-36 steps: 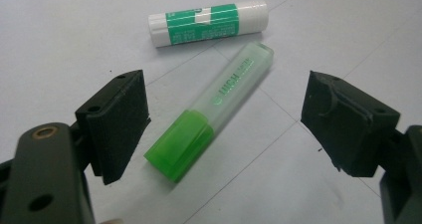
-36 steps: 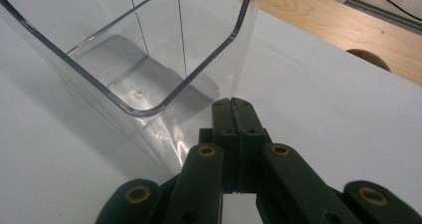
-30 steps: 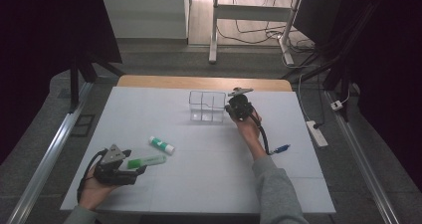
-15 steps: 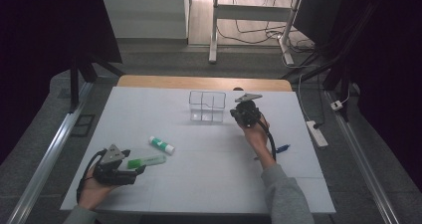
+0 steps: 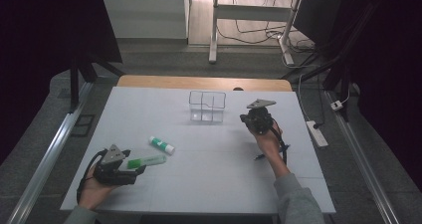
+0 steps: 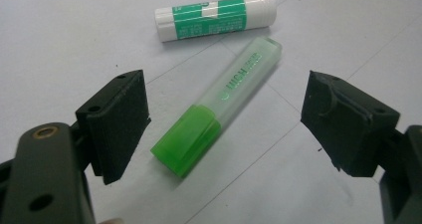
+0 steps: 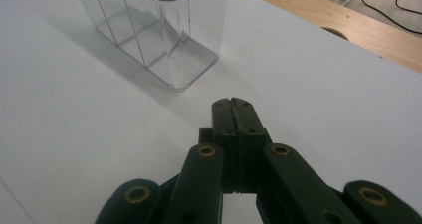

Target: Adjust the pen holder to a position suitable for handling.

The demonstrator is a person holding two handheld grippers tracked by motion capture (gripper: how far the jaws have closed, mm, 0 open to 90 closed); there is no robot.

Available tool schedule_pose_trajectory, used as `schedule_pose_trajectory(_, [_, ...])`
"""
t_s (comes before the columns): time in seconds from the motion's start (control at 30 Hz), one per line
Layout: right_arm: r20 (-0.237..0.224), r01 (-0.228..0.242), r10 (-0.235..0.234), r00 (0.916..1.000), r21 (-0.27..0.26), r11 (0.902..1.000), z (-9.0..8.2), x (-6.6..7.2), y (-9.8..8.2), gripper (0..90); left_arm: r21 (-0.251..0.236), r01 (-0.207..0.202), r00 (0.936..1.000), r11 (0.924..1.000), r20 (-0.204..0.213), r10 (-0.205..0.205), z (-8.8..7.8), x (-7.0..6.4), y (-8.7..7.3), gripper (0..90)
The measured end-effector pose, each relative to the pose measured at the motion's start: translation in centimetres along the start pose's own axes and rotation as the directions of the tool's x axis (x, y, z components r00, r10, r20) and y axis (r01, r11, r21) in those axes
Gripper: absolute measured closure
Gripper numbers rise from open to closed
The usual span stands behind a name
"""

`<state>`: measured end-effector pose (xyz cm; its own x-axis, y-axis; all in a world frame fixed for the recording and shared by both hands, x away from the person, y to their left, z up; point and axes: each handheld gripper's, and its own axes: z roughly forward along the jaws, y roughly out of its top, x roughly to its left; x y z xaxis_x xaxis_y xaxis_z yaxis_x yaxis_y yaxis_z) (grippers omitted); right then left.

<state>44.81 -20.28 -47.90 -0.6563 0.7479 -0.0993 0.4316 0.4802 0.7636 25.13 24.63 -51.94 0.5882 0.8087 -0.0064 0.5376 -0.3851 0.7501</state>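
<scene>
White power strip [image 5: 317, 133], blue pen [image 5: 259, 157]

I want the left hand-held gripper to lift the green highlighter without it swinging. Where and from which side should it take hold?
Probably at the middle of the barrel, where the green cap meets the clear body. The highlighter lies flat and slanted between the open jaws of the left hand-held gripper, so come straight down and close across its narrow width. The glue stick lies apart, beyond its far end.

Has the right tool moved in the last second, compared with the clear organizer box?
Yes. In the high view the right tool has slid rightward, away from the clear organizer box, and now sits clear of its right side, jaws shut.
</scene>
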Motion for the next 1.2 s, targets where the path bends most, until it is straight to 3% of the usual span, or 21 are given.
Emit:
schedule_pose_trajectory(0.23, [-0.012, -0.004, 0.004, 0.9999, -0.004, 1.0000, -1.2, -0.3, -0.5, 72.7, 0.000, -0.001, 1.0000, 1.0000, -0.001, 0.001, 0.0, 0.0, 0.0, 18.3])
schedule_pose_trajectory(0.53, [-0.065, 0.018, -0.019, 0.9977, -0.018, 0.9997, -3.0, -0.5, -0.9, 55.3, 0.002, -0.001, 1.0000, 1.0000, -0.003, 0.001, 0.0, 0.0, 0.0, 18.3])
schedule_pose_trajectory(0.73, [-0.096, 0.030, -0.031, 0.9949, -0.013, 0.9995, -4.4, -0.8, -1.4, 48.0, 0.004, -0.002, 1.0000, 1.0000, -0.007, 0.002, 0.1, 0.0, 0.0, 18.3])
schedule_pose_trajectory(1.2, [-0.106, 0.078, -0.076, 0.9915, 0.018, 0.9968, -7.4, -1.7, -2.4, 40.9, 0.008, 0.004, 0.9999, 1.0000, -0.014, -0.003, 0.4, -0.1, 0.0, 18.2])
